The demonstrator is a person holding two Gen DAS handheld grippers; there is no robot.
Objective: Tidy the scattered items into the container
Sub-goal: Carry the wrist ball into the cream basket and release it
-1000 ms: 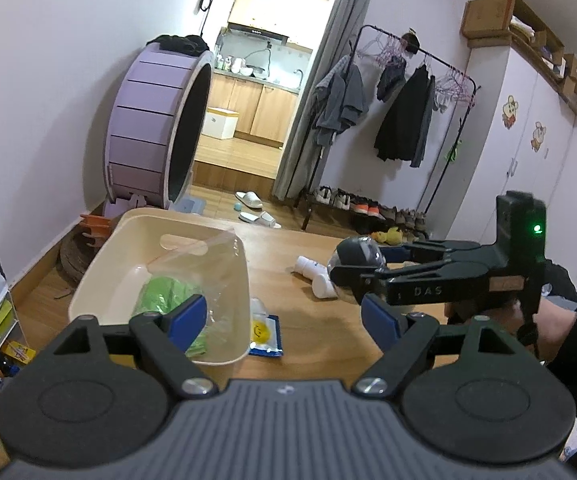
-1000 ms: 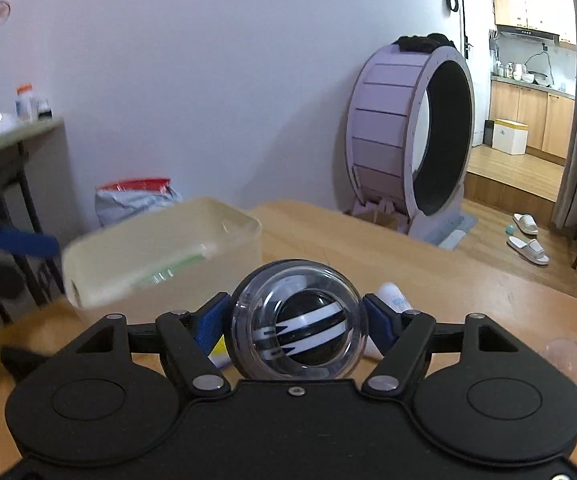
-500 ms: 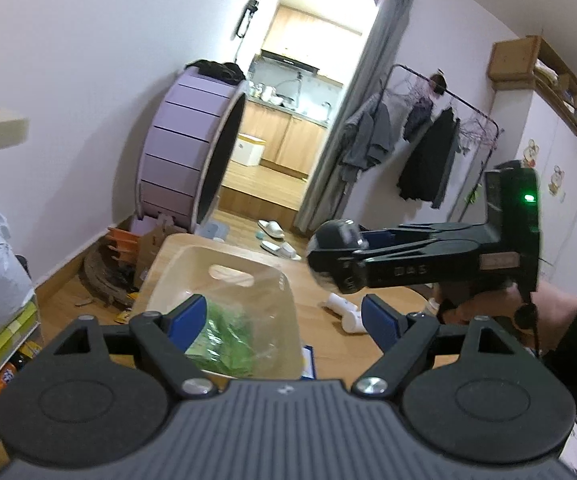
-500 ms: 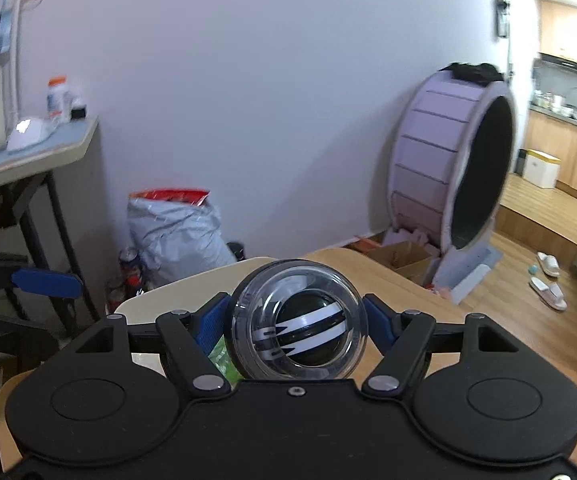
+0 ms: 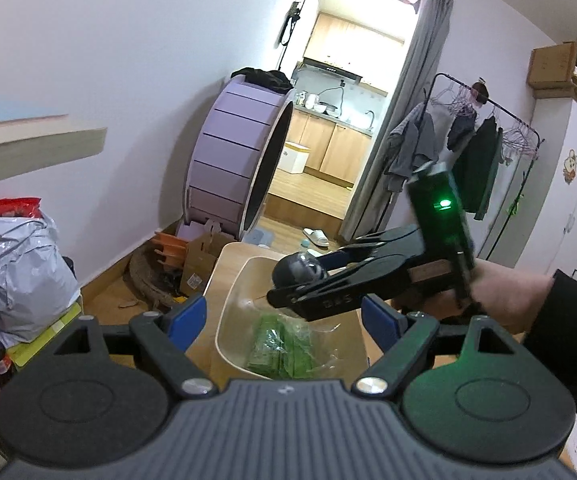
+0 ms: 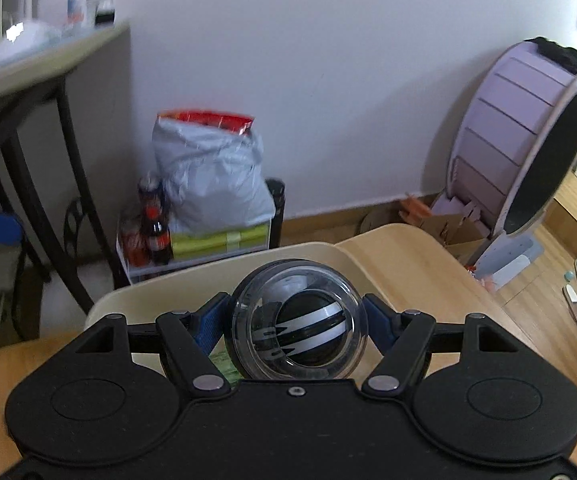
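Observation:
My right gripper is shut on a clear gyro ball with a black and silver core. It holds the ball just above the cream plastic bin. In the left wrist view the same ball hangs over the bin, which holds a green packet in a clear bag. My left gripper is open and empty, close in front of the bin.
The bin sits on a wooden table. A purple cat wheel stands by the wall. A grey bag, bottles and a side desk are on the left.
My right gripper has carried the gyro ball leftward over the bin and tilted down. My left gripper has pulled back and turned left; the items on the table have left its view.

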